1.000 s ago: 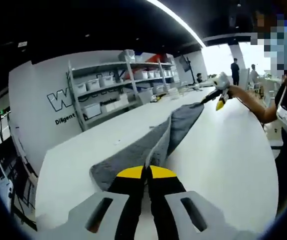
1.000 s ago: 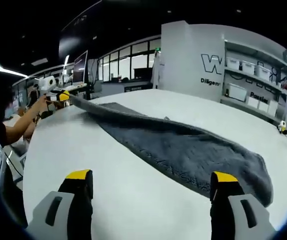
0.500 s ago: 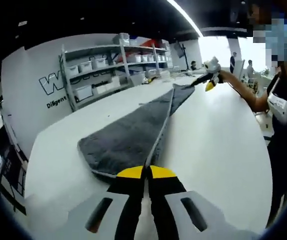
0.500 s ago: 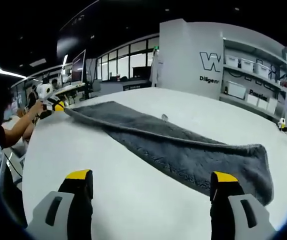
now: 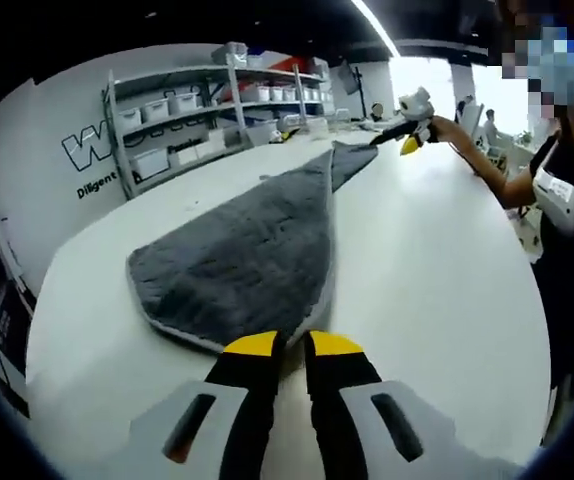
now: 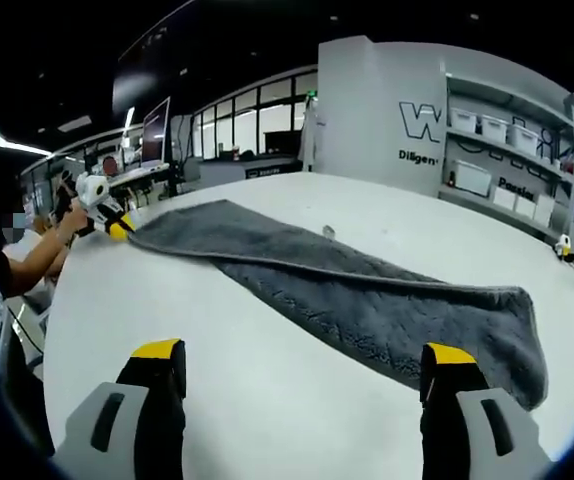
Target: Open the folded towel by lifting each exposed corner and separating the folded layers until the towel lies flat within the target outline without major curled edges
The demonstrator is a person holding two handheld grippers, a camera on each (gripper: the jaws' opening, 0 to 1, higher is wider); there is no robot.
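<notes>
I've brought the grey towel (image 5: 242,255) down from taut to nearly flat on the desk (image 5: 437,270), left tongs (image 5: 289,345) clamped on its corner, right tongs (image 6: 302,365) apart, so smoothing remains.

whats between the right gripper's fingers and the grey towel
Only bare white table. In the right gripper view, the right gripper hangs open over the tabletop, with the grey towel spread just beyond its yellow-tipped fingers, not touching them.

Towel (image 5: 247,250) now lowered, spread flatter.
</notes>
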